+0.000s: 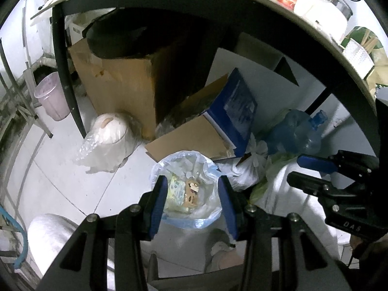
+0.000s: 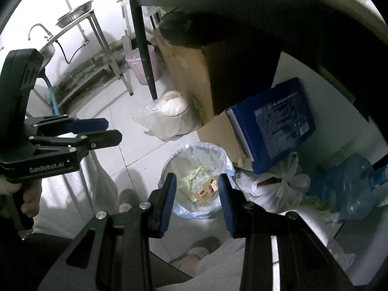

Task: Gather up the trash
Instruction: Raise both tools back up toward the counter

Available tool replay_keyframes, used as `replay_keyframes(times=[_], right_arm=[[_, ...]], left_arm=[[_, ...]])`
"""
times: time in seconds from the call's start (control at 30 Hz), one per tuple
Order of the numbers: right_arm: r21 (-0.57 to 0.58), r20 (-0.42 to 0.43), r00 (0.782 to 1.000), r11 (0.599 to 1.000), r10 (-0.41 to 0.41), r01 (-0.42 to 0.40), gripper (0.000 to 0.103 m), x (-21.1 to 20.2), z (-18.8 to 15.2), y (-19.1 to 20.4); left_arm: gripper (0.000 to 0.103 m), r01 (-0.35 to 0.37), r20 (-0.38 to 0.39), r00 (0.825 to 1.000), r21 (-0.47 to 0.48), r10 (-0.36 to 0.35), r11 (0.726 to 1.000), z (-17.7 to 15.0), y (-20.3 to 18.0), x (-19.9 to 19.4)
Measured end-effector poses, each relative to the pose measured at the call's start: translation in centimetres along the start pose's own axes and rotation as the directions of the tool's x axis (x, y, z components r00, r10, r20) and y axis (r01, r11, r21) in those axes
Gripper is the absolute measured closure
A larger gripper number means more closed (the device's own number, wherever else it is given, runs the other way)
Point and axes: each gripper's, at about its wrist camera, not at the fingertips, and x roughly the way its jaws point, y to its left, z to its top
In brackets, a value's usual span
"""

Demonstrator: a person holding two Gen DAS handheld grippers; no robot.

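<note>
A small trash bin lined with a pale blue plastic bag [image 1: 157, 167] [image 2: 169, 160] stands on the white tiled floor, under the edge of a table. Inside lie yellow-green wrappers and a brown packet [image 1: 191, 191] [image 2: 206, 190]. My left gripper [image 1: 192, 203] hovers above the bin's mouth, open, with nothing between its blue pads. My right gripper [image 2: 197, 186] hangs over the same bin, also open and empty. Each gripper shows in the other's view: the right gripper [image 1: 312, 169] at the right edge, and the left gripper [image 2: 104, 131] at the left, with a hand on its handle.
Behind the bin are a big cardboard box [image 1: 116, 82], a blue box [image 2: 274, 121], a tied white bag [image 2: 278, 184] and a blue water jug [image 2: 349, 186]. A black table leg [image 2: 143, 46], a pink bin [image 1: 52, 97] and a plastic-wrapped white pot [image 1: 109, 133] stand left. Slippered feet [image 2: 196, 252] are below.
</note>
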Motion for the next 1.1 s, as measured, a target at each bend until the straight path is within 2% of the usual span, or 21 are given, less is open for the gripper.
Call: replay_keyframes(times=[0.53, 1.1], right_arm=[[-0.052, 0.121, 0.993, 0.999, -0.001, 0.007, 0.070, -6.6, 1.7, 1.0], [-0.039, 0.270, 0.963, 0.999, -0.023, 0.035, 0.070, -14.0, 3.5, -1.5]], left_arm=[[0.061, -0.011, 0.091, 0.996, 0.051, 0.006, 0.999, 1.8, -2.2, -4.9], [0.060, -0.021, 0.191, 0.982, 0.129, -0.004, 0.991, 5.4, -6.5, -9.0]])
